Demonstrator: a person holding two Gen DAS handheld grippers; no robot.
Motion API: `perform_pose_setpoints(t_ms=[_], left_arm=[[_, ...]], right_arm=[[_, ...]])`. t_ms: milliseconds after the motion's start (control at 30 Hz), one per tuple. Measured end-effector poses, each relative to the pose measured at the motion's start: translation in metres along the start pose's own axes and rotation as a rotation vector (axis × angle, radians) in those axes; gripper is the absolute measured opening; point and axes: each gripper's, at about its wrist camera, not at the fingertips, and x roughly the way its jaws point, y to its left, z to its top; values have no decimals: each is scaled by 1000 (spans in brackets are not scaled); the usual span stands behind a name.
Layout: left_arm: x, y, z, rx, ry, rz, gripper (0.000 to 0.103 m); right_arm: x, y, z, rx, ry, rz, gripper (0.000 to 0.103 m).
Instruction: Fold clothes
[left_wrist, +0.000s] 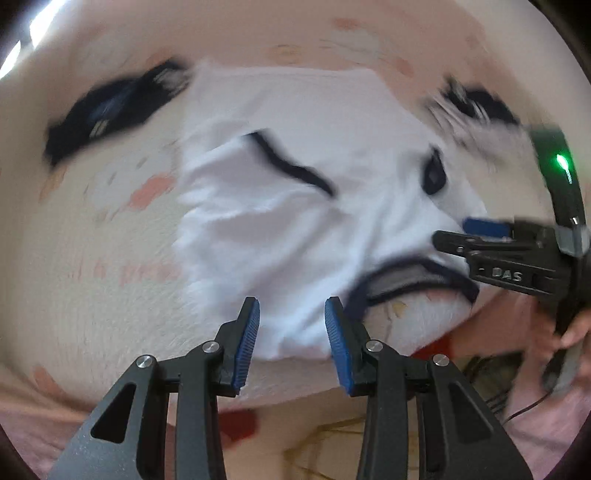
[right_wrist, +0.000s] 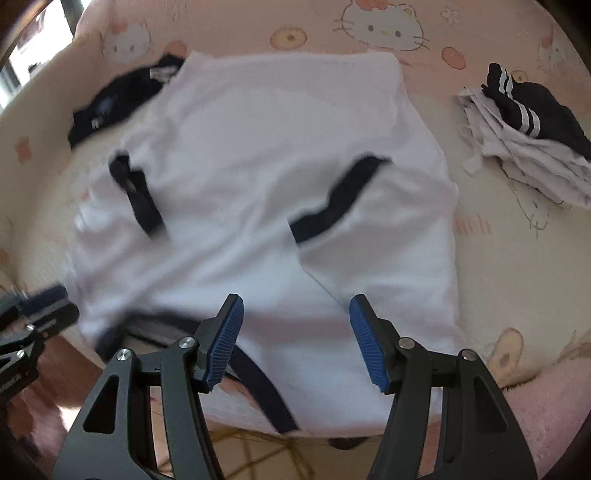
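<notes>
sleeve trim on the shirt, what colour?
Dark navy, almost black, on the white shirt. Sleeve trim shows best in the right wrist view.

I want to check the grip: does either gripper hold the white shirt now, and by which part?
Neither holds anything. The left gripper and the right gripper both stand open above the white shirt, near its collar end, pads clear of the cloth.

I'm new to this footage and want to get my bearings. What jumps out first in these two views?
A white shirt with dark trim lies spread over the middle of a pink cartoon-print sheet, both sleeves folded inward. A dark garment lies at its far left corner, and a rumpled pile of white and striped dark clothes sits to the right. Both grippers' blue-padded fingers hover open above the shirt's near edge.
</notes>
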Motion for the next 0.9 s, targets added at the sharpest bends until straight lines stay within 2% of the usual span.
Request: perform_pose_setpoints(t_ms=[100,167,300,367,467,667,833,900], left_arm=[[15,-21,10,56,44,31,39],[27,-27,7,88,113,62,41],[32,-36,-3,169,172,127,42],[32,-36,-10,173,185,142,42],[24,-31,-17,115,185,120,42],[16,16,-19,-303,140,-118,42],[5,55,-24,-563,63,-121,42],[-4,77,-29,-711,35,-135,49]], right_arm=[[2,-4,-19,-23,27,-8,65],[-4,-10,-28,-13,30,-3,69],[-13,-26,-39,39,52,7,70],[-18,-31,-41,58,69,2,70],[-27,-34,-44,87,80,0,69],[-59,-47,-54,189,46,32,67],[-98,-79,-50,308,-112,-6,67],[-107,-96,-50,373,-164,-35,69]])
